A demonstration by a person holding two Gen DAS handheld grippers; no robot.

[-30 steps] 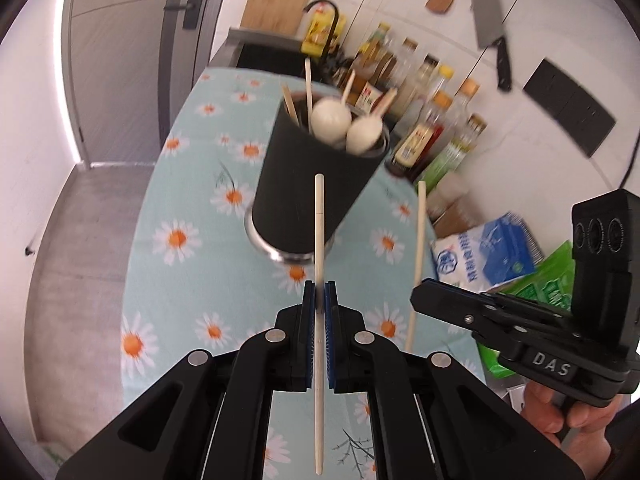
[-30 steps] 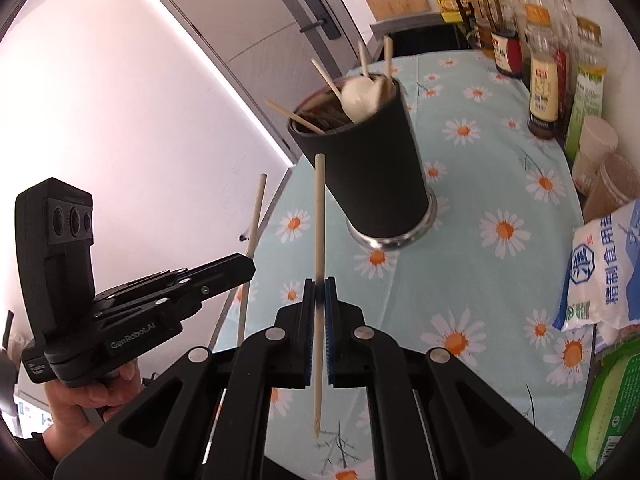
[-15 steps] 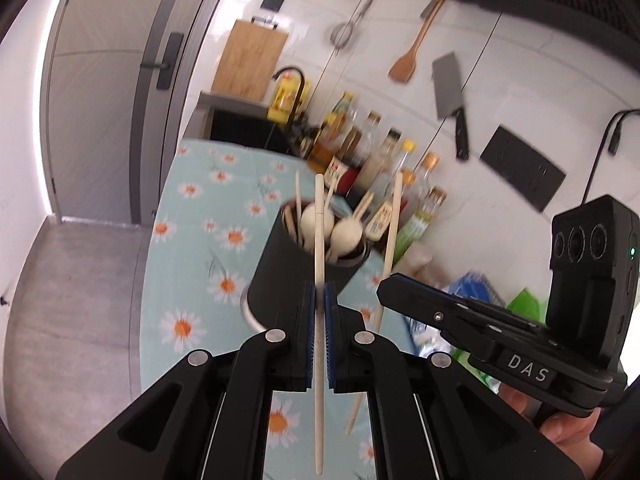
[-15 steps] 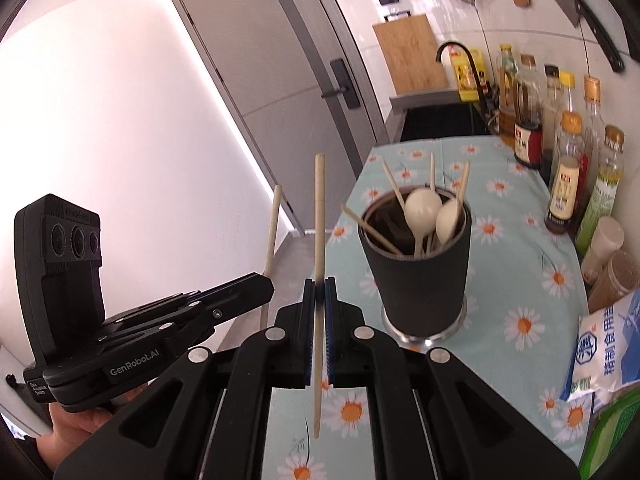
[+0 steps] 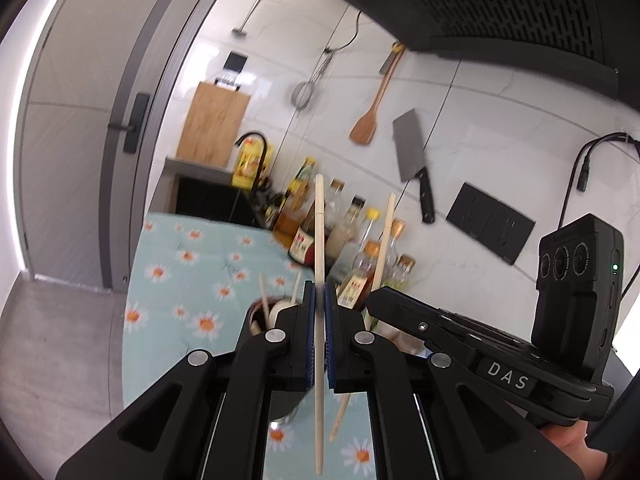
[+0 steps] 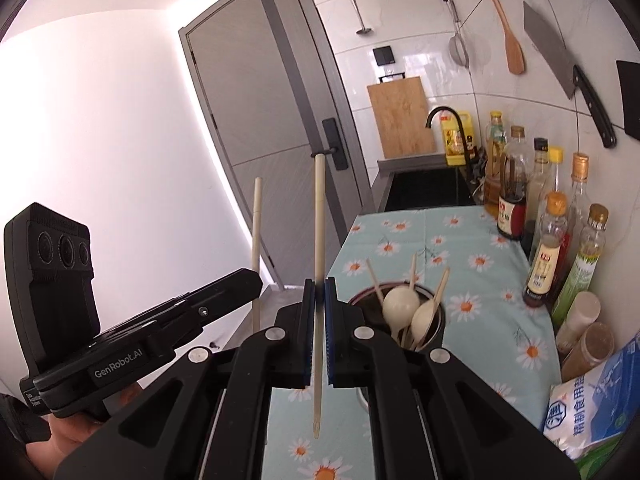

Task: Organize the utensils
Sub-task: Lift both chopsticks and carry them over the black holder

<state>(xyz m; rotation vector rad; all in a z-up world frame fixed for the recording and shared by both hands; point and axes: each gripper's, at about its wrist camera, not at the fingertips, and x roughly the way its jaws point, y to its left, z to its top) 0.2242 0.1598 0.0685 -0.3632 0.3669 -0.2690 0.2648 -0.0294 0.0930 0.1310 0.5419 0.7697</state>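
My left gripper (image 5: 319,292) is shut on a pale wooden chopstick (image 5: 319,240), held upright. My right gripper (image 6: 319,288) is shut on a second chopstick (image 6: 319,220), also upright. Each gripper shows in the other's view: the right one (image 5: 374,304) with its chopstick (image 5: 385,240), the left one (image 6: 256,280) with its chopstick (image 6: 256,224). The black utensil cup (image 6: 434,320) holds white spoons (image 6: 401,304) and several sticks. It stands on the daisy tablecloth just below and right of my right gripper. In the left wrist view the cup (image 5: 256,320) is mostly hidden behind my fingers.
Sauce and oil bottles (image 6: 544,264) line the right wall side. A salt bag (image 6: 592,408) lies at the near right. A sink with black tap (image 6: 444,120) and a cutting board (image 6: 400,120) are at the far end. A cleaver (image 5: 412,160) and spatula hang on the wall.
Both grippers have risen and tilted upward with their chopsticks. The cup has dropped low in both views, and the wall and hood now fill the upper frames.
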